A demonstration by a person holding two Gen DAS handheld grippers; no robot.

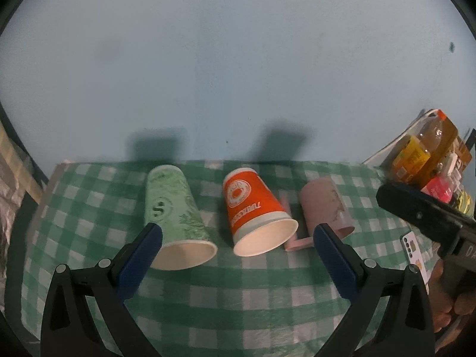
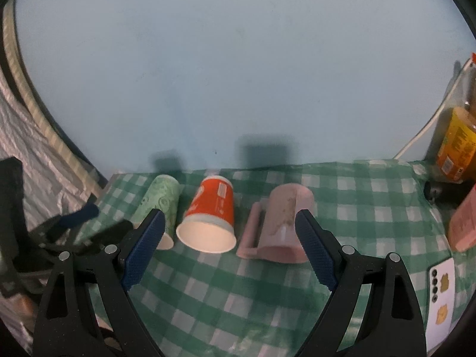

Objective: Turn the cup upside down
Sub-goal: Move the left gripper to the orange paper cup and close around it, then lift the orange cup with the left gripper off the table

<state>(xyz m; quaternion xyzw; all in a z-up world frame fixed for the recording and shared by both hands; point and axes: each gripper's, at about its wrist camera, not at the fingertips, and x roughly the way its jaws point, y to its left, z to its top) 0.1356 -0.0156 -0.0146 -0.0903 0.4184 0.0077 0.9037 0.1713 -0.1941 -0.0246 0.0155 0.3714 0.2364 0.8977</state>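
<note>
Three cups lie on their sides on a green checked tablecloth (image 1: 238, 285), mouths toward me. A green paper cup (image 1: 174, 214) is on the left, an orange paper cup (image 1: 253, 208) in the middle, a pink mug with a handle (image 1: 324, 208) on the right. My left gripper (image 1: 238, 238) is open and empty, just in front of the green and orange cups. My right gripper (image 2: 230, 229) is open and empty, in front of the orange cup (image 2: 209, 211) and the pink mug (image 2: 282, 223). The green cup (image 2: 159, 205) is partly hidden behind its left finger.
A pale blue wall stands right behind the cups. Bottles and packets (image 1: 428, 154) crowd the right edge, with a yellow-labelled bottle (image 2: 455, 148) and a white cable. A phone (image 2: 440, 291) lies at the front right. Silver cloth (image 2: 32, 160) hangs at the left.
</note>
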